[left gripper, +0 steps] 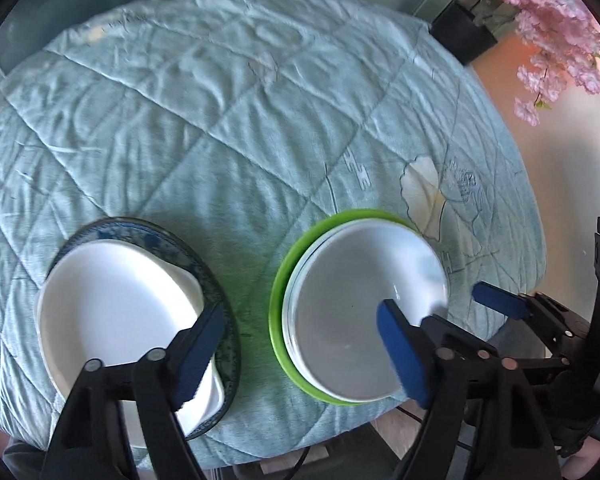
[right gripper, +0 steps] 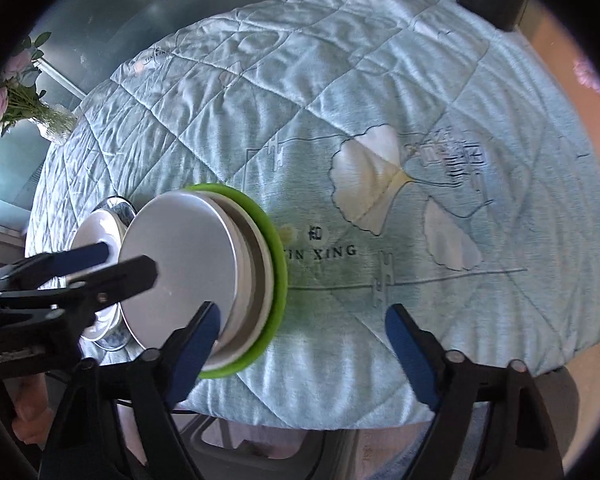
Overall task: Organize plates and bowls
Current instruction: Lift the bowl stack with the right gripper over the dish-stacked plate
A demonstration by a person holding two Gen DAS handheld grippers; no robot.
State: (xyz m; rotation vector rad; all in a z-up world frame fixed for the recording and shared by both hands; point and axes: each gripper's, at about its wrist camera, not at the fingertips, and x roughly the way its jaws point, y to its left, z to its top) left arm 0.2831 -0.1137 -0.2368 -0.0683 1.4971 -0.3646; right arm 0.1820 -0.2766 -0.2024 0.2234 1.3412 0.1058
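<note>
On my left wrist camera I see two stacks on the quilted blue cloth (left gripper: 228, 128) that covers the table. At the left, a white plate (left gripper: 116, 312) lies on a dark blue patterned plate (left gripper: 172, 240). At the right, a white bowl (left gripper: 352, 312) sits in another white dish, and under them is a green plate (left gripper: 284, 280); the two stacks are near each other but they do not touch. The left gripper (left gripper: 300, 360) is wide open and holds nothing: one blue finger (left gripper: 198, 356) is above the white plate, the other is above the white bowl. The right gripper (right gripper: 300, 356) is also open and empty (its left finger (right gripper: 192, 356) is just beside the green plate (right gripper: 278, 276) and the bowl stack; I cannot tell if it touches). From the right wrist camera the white bowl (right gripper: 180, 268) looks blurred. Pink flowers (left gripper: 548, 28) stand beyond the far right edge of the table, and a vase with roses (right gripper: 16, 108) is at the far left.
</note>
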